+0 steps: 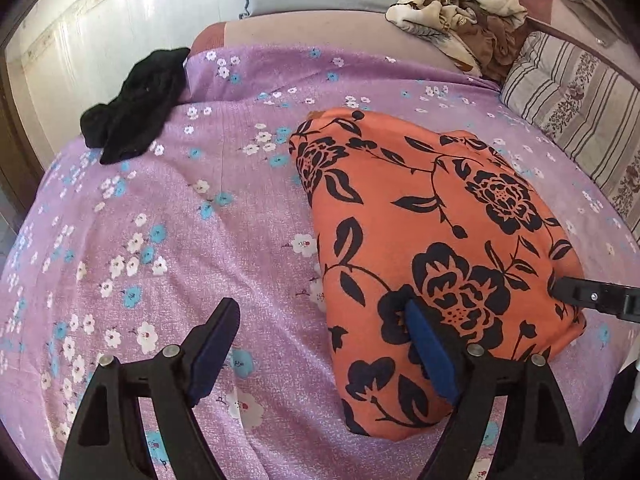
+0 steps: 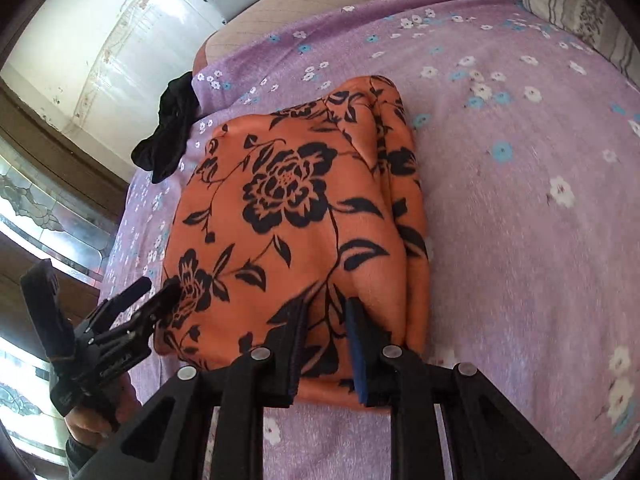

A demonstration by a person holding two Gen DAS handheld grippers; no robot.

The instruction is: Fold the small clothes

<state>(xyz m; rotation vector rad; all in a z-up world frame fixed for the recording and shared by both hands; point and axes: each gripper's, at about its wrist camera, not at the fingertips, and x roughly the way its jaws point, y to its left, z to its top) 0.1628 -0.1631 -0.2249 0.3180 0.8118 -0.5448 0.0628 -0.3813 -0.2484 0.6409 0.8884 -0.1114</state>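
the orange cloth with black flowers (image 1: pixel 436 240) lies folded on the purple flowered bed sheet (image 1: pixel 168 240), as a thick packet with several layers at one side.

the left claw (image 1: pixel 320 344) is wide open and holds nothing. its right finger (image 1: pixel 430 354) is over the near edge of the orange cloth, and its left finger (image 1: pixel 212 350) is over the bare sheet, beside the cloth. i cannot tell if the right finger touches the cloth.

the right claw (image 2: pixel 326 344) has its jaws only partly open, with a narrow gap. both its fingers are over the near edge of the orange cloth (image 2: pixel 296 216), and the cloth shows in the gap between them. i cannot tell if the pads press on the cloth.

in the right wrist view the left claw (image 2: pixel 160 288) is to the left of the right claw, at the corner of the cloth.

far ahead of the left claw, to its left, a black garment (image 1: pixel 132 112) lies at the edge of the sheet. far ahead to its right there is a striped pillow (image 1: pixel 576 100) and a heap of beige patterned clothes (image 1: pixel 460 12).
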